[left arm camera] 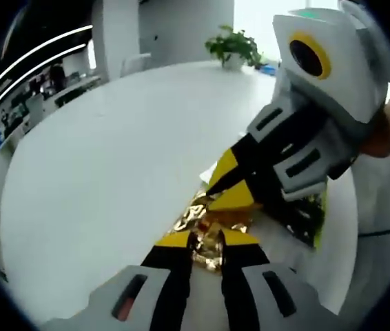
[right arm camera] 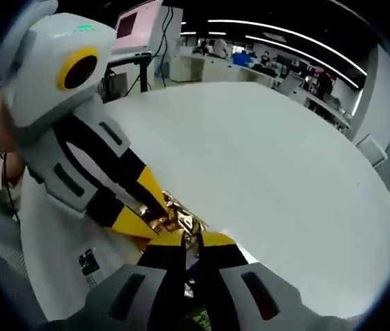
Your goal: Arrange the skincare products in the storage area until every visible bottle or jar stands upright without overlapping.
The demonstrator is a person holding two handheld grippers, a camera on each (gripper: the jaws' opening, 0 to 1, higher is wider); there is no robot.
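Observation:
A crinkled gold foil packet (left arm camera: 205, 238) lies on the white table (left arm camera: 105, 172) with both grippers meeting on it. My left gripper (left arm camera: 207, 239) rises from the bottom with its jaws pinched on the near side of the foil. My right gripper (left arm camera: 217, 193) comes in from the upper right, its yellow tips closed on the packet's far side. In the right gripper view the gold foil packet (right arm camera: 180, 215) shows just ahead of my right gripper (right arm camera: 193, 241), with my left gripper (right arm camera: 152, 219) reaching in from the left. No bottle or jar can be made out.
A green and yellow wrapper (left arm camera: 312, 217) lies under the right gripper's body. A white pouch with a black label (right arm camera: 78, 265) lies at the lower left. A potted plant (left arm camera: 233, 47) stands at the table's far edge. A monitor on a stand (right arm camera: 136, 27) is beyond the table (right arm camera: 271, 158).

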